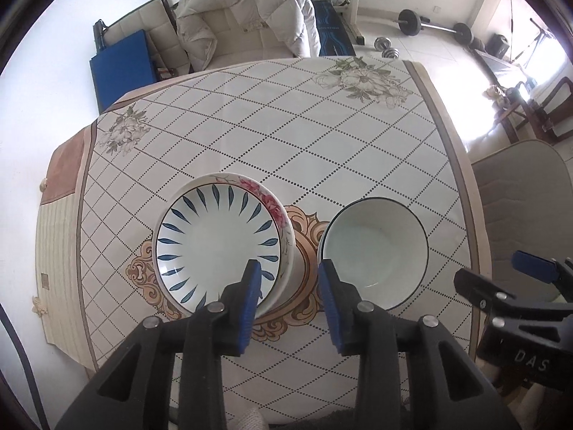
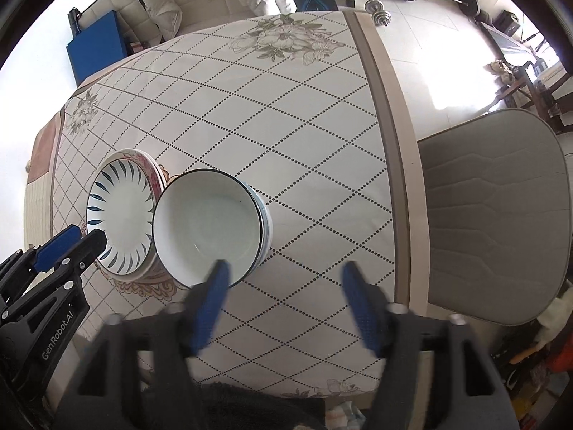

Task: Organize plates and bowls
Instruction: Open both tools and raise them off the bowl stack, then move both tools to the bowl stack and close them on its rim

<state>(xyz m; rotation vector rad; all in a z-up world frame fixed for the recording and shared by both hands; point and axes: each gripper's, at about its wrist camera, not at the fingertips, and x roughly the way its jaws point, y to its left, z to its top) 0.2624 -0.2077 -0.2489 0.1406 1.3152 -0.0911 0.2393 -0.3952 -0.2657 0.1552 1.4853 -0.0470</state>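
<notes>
Plates: blue-leaf plate [image 1: 218,240] stacked on a floral plate [image 1: 275,204], mid-surface [image 1: 286,125].
Bowls: white bowl stack [image 2: 209,229] just beside the plates.
Left gripper [image 1: 290,286]: partly open, empty.
Right gripper [image 2: 283,286]: wide open, empty.

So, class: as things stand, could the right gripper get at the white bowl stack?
Probably yes. The right gripper is open and empty above the table, with the bowl stack just beside it. Nothing lies between them.

Glazed, glossy ceramic is seen on the plates [image 1: 218,236] and bowls [image 2: 209,225]; the worktop [image 1: 286,125] is covered by smooth printed cloth; matt black plastic forms the tongs [image 1: 289,279]
</notes>
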